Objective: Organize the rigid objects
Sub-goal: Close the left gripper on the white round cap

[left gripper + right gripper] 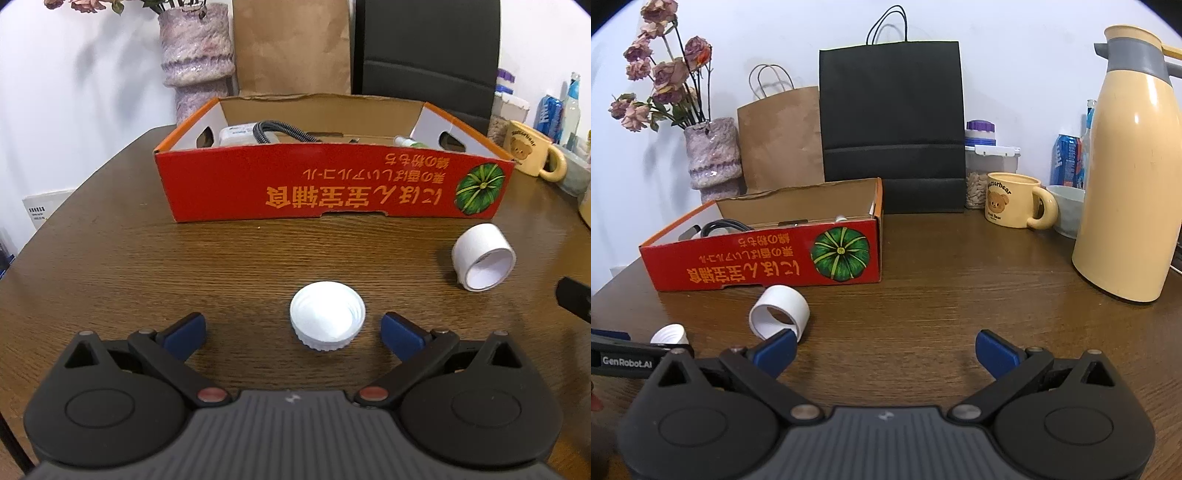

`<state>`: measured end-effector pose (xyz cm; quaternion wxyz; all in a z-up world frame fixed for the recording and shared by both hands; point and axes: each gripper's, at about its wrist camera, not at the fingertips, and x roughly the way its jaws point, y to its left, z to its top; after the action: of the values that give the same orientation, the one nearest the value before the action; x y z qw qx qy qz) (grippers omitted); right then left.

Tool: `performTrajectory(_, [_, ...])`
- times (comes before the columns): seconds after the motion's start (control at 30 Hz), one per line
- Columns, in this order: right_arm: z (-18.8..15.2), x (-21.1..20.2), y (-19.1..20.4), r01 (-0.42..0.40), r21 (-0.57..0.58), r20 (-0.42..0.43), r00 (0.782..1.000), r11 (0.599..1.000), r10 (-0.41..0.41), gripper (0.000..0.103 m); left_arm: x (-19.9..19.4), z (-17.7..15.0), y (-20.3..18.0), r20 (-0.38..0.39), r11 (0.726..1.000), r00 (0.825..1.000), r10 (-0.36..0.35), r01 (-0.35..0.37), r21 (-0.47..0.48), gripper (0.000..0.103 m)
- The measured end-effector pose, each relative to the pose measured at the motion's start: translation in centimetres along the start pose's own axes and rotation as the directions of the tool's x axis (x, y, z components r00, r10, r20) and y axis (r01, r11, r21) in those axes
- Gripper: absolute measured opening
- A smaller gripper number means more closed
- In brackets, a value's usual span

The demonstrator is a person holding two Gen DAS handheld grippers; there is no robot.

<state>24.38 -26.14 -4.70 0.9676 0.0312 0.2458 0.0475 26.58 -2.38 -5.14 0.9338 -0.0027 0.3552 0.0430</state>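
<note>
A white screw cap [327, 320] lies open side up on the brown table, between and just ahead of my open left gripper's [293, 334] blue fingertips, touching neither. A white tape roll [483, 256] lies on its side to the right. A red cardboard box [332, 184] stands behind, holding a cable and small items. In the right wrist view my right gripper [885, 352] is open and empty; the tape roll [779, 312] lies just ahead of its left fingertip, the cap [669, 334] is at far left, and the box [764, 254] is beyond.
A yellow bear mug [1015, 205], a bowl [1067, 210], a tall cream thermos [1128, 177], cans and jars stand at the right. Black [892, 125] and brown [779, 140] paper bags and a vase of dried roses [713, 158] stand behind the box.
</note>
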Motion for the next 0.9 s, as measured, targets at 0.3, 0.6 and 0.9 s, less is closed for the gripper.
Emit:
performTrajectory(0.3, [-0.1, 0.2, -0.1, 0.010, 0.006, -0.007, 1.000, 1.000, -0.010, 0.103, 0.1, -0.1, 0.2, 0.010, 1.000, 1.000, -0.002, 0.002, -0.020, 0.103])
performTrajectory(0.6, [-0.1, 0.4, -0.2, 0.018, 0.010, -0.011, 1.000, 1.000, -0.018, 0.103, -0.1, 0.0, 0.3, 0.021, 1.000, 1.000, -0.006, 0.006, -0.018, 0.092])
performTrajectory(0.9, [-0.1, 0.4, -0.2, 0.017, 0.008, -0.011, 1.000, 1.000, -0.017, 0.103, -0.9, -0.2, 0.4, 0.058, 1.000, 0.998, 0.000, 0.000, -0.013, 0.041])
